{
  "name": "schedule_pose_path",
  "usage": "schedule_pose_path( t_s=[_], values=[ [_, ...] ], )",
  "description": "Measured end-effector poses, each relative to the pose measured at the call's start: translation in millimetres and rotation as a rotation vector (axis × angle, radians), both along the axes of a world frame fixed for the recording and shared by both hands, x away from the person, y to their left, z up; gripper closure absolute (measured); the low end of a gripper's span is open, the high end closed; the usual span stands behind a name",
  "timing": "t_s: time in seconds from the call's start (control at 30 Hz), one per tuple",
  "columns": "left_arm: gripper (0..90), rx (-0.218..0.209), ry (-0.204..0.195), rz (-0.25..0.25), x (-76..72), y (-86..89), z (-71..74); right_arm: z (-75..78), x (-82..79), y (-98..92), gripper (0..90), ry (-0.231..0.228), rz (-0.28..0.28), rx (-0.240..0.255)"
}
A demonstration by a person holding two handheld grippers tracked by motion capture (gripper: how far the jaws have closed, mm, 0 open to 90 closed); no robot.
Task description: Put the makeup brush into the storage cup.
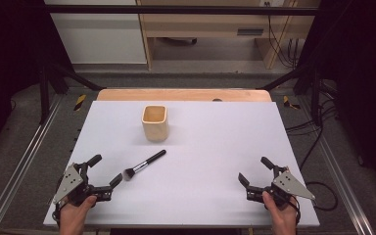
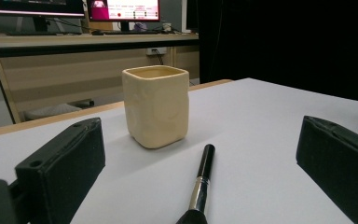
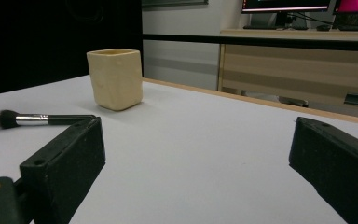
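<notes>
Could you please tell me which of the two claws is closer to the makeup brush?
The left claw: its open jaws flank the bristle end of the makeup brush, while the right claw sits far across the table.

Legible text: none observed.
Monitor (image 2: 122, 9) at the back of the left gripper view shows a pink-and-white screen, its characters too small and blurred to read. Cream cup (image 2: 156, 105) and makeup brush (image 2: 200, 186) on the worktop (image 2: 270, 140) carry no readable marking.
</notes>
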State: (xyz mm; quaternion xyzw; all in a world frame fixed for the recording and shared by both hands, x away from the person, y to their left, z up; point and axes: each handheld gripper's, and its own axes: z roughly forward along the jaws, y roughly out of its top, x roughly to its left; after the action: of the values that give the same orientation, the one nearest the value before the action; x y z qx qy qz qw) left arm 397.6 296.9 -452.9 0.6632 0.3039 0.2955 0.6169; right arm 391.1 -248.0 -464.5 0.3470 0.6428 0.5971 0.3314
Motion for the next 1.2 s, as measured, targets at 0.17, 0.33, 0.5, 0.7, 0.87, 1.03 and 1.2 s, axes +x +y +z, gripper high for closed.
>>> schedule_pose_path(
  t_s=[0.17,0.33,0.5,0.7,0.87,1.03,1.2],
  values=[
    [0.9,0.015,0.0,-0.002,-0.1,-1.2,-0.2,1.1,-1.8,0.0,3.6,0.002,-0.002,0.01],
    [0.9,0.057,0.003,0.005,-2.9,-2.6,1.5,1.2,-1.3,-0.6,3.5,-0.004,-0.015,0.009],
    [0.9,0.088,0.008,0.023,-4.1,-3.1,2.6,1.2,-2.4,-1.4,3.5,-0.011,-0.021,0.0],
    [1.1,0.104,0.032,0.032,-2.4,-4.1,1.0,1.7,-1.5,-0.4,3.6,-0.016,-0.029,-0.017],
    [1.6,0.189,0.075,0.024,10.4,-8.8,1.5,0.7,-2.9,2.4,3.7,-0.022,-0.016,-0.056],
    [1.6,0.259,0.094,-0.005,20.1,-14.7,15.7,0.9,-3.2,3.3,3.7,-0.029,-0.01,-0.061],
    [1.5,0.275,0.128,-0.012,26.7,-17.7,24.9,0.9,-3.0,3.3,3.7,-0.03,-0.021,-0.056]
  ],
)
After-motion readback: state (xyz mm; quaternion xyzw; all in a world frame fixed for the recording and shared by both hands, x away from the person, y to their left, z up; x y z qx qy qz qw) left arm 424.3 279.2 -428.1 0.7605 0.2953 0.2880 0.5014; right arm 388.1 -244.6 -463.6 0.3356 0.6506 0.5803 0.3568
